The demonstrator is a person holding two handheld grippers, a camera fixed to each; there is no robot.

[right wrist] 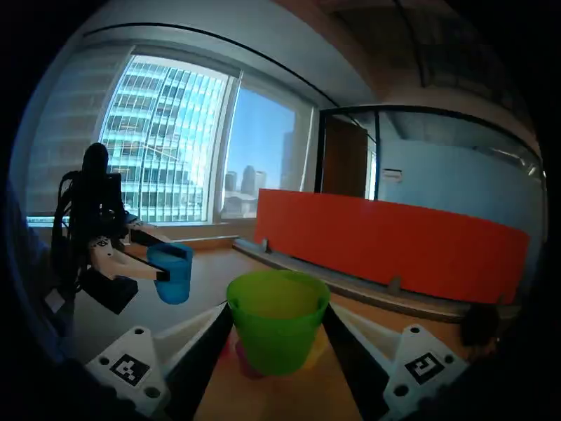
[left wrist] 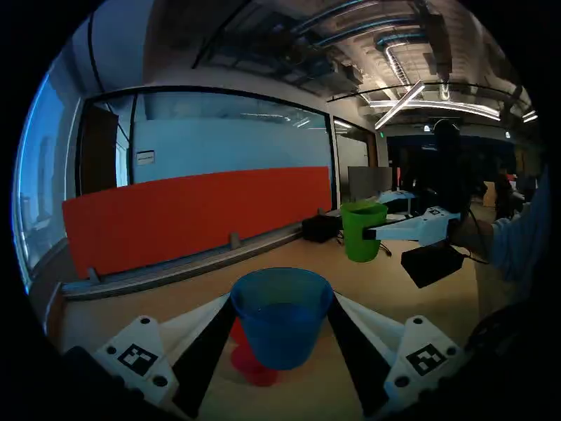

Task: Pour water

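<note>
Before the orange partition, the blue cup of water is being clamped upright by the left gripper, likely against spilling; past its right end, the green cup is being gripped level by the right gripper, likely for receiving.

Legible text, brands, numbers: none.
- White notice stuck on the glass partition: print too small to read. It is just as illegible in the right gripper view.
- Square black-and-white coded tags: two on the left gripper, two on the right gripper. These are block patterns only, with no letters or numerals.
</note>
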